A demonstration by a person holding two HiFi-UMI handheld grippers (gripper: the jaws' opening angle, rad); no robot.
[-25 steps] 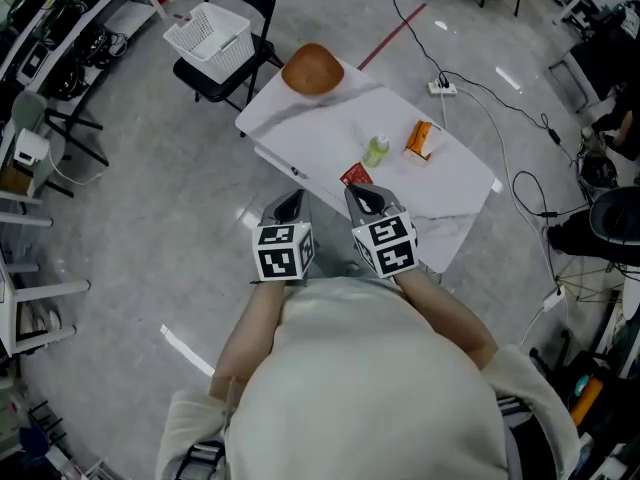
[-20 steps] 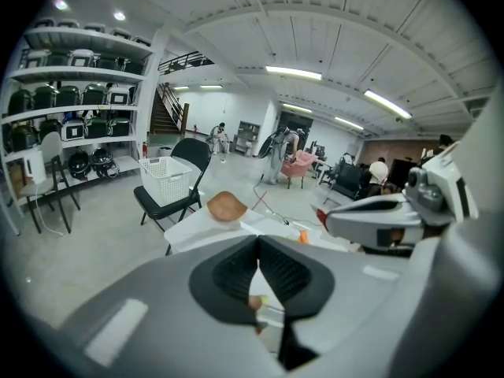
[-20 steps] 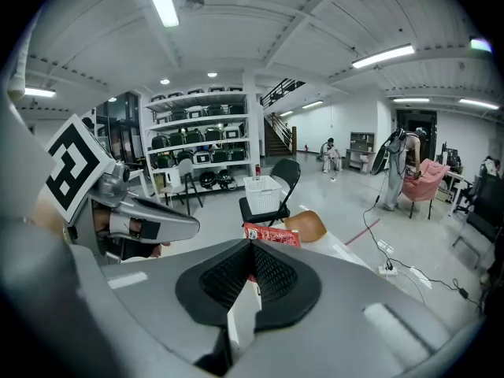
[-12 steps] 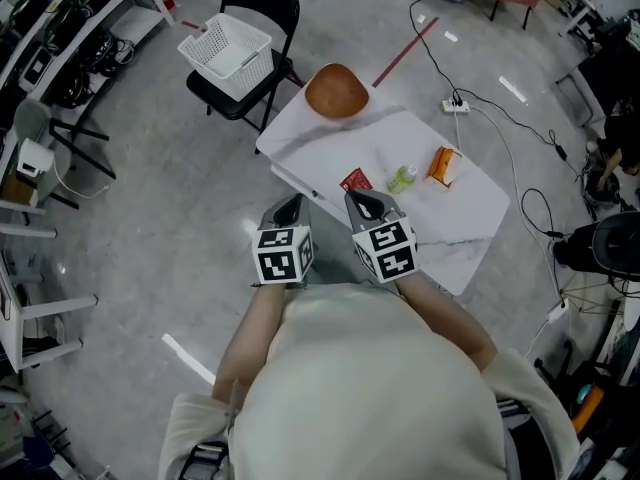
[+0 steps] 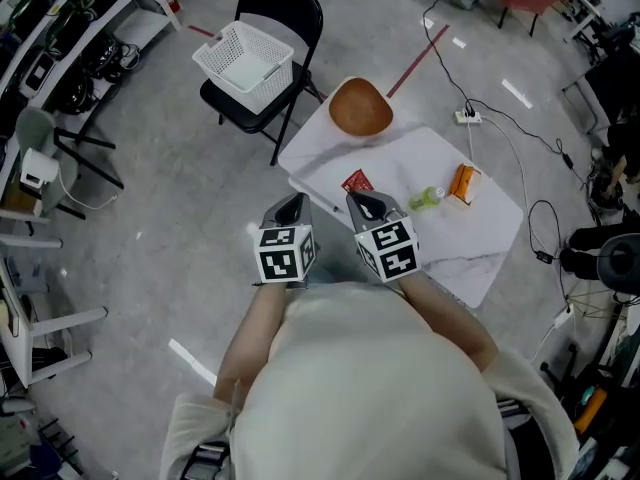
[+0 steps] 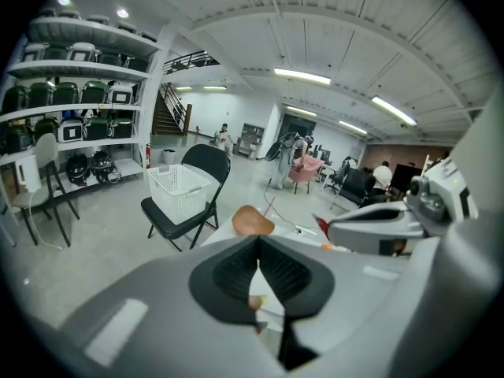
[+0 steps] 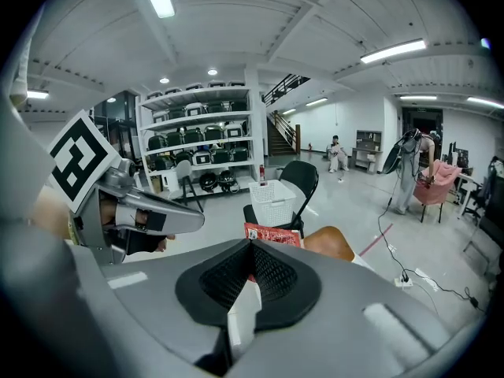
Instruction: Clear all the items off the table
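Note:
A white table (image 5: 470,243) stands ahead of me in the head view. On it lie a brown wooden bowl (image 5: 360,108) at its far corner, a red packet (image 5: 356,181) near its near-left edge, a small green bottle (image 5: 428,199) on its side and an orange carton (image 5: 462,183). My left gripper (image 5: 292,206) and right gripper (image 5: 364,204) are held side by side before my chest, short of the table, both shut with nothing in them. The right gripper view shows the red packet (image 7: 272,235) and the bowl (image 7: 331,244) just past the closed jaws.
A black folding chair (image 5: 268,28) with a white plastic basket (image 5: 245,61) on its seat stands left of the table. Metal shelving (image 5: 60,28) lines the far left. Cables and a power strip (image 5: 468,118) lie on the floor behind the table. Office chairs (image 5: 600,238) stand at right.
The table, the chair and the basket have slid rightward and nearer in the head view as I walk toward them. Both grippers keep the same shut pose before my chest.

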